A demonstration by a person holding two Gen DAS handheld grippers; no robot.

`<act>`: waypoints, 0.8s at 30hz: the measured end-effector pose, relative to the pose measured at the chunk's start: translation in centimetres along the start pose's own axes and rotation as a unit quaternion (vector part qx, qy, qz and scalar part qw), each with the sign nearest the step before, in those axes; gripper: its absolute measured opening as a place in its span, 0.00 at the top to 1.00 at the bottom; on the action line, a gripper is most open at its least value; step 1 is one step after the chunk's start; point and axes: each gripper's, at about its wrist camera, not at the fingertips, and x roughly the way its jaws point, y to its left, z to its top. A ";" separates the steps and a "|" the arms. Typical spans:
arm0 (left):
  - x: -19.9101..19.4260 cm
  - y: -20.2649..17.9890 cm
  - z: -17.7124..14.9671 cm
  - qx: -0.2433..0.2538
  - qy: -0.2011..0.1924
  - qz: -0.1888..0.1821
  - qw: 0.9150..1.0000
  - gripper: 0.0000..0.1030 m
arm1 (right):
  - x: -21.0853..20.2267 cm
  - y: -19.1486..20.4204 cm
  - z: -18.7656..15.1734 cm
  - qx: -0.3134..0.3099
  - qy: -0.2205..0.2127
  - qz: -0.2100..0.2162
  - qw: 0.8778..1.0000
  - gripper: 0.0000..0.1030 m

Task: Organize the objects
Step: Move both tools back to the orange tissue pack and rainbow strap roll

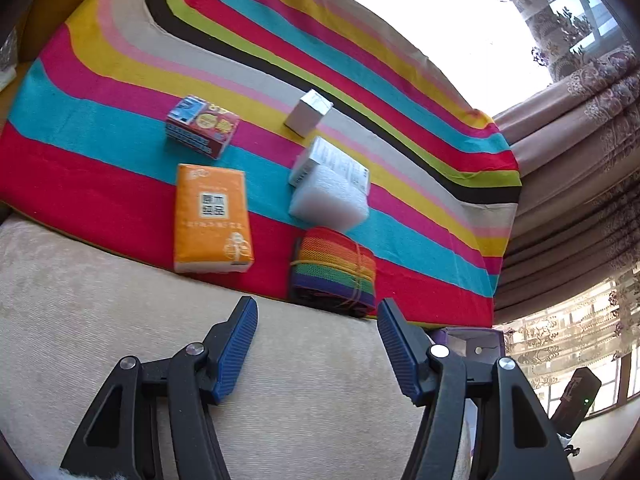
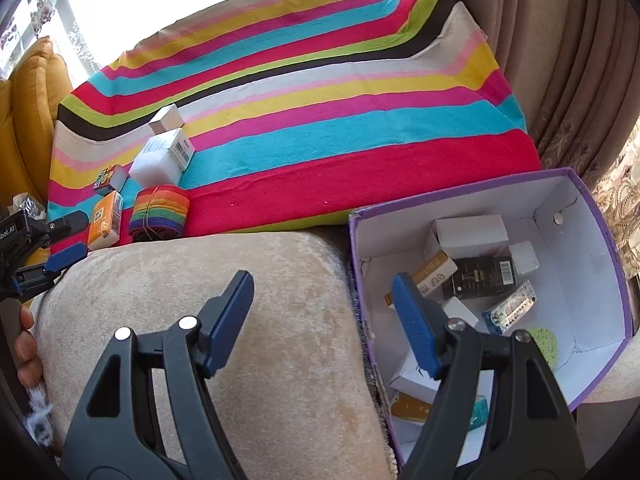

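On the striped blanket [image 1: 120, 168] lie an orange tissue pack [image 1: 212, 220], a rainbow strap roll [image 1: 334, 268], a white foam block [image 1: 330, 196] with a labelled white box [image 1: 324, 162] leaning on it, a small grey box [image 1: 308, 112] and a red-blue box [image 1: 202, 126]. My left gripper [image 1: 317, 304] hangs open and empty over the beige cushion [image 1: 120, 320], just short of the strap roll. My right gripper [image 2: 322, 280] is open and empty too, straddling the cushion and the near rim of the purple box [image 2: 592, 216], which holds several small boxes.
The right wrist view shows the left gripper [image 2: 74, 238] at the far left and a hand [image 2: 24, 344] below it. A yellow cushion [image 2: 32, 112] borders the blanket on the left. Curtains [image 2: 560, 60] hang behind the purple box. A dark device [image 1: 576, 396] stands by the window.
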 end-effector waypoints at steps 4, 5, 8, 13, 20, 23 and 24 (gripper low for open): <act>-0.5 1.3 0.3 0.000 -0.007 0.017 1.000 0.39 | 0.3 1.9 0.5 -0.022 0.004 0.008 1.000 0.26; -0.5 1.5 0.3 -0.001 -0.007 0.018 1.000 0.39 | 0.4 2.4 0.6 -0.028 0.004 0.010 1.000 0.26; -0.6 2.1 0.7 0.002 -0.008 0.030 1.000 0.39 | 0.6 4.3 1.0 -0.045 0.006 0.016 0.999 0.23; -0.1 3.0 1.7 0.002 -0.001 0.073 0.997 0.38 | 1.2 7.4 1.6 -0.066 0.012 0.034 0.997 0.20; 1.8 3.8 3.3 0.003 0.024 0.115 0.993 0.31 | 3.0 10.6 2.6 -0.077 0.034 0.050 0.995 0.17; 2.9 3.8 4.1 0.007 0.043 0.129 0.991 0.30 | 3.5 11.9 3.1 -0.086 0.033 0.050 0.995 0.16; 3.3 3.8 4.3 0.011 0.048 0.134 0.990 0.30 | 3.7 12.3 3.3 -0.089 0.032 0.050 0.994 0.16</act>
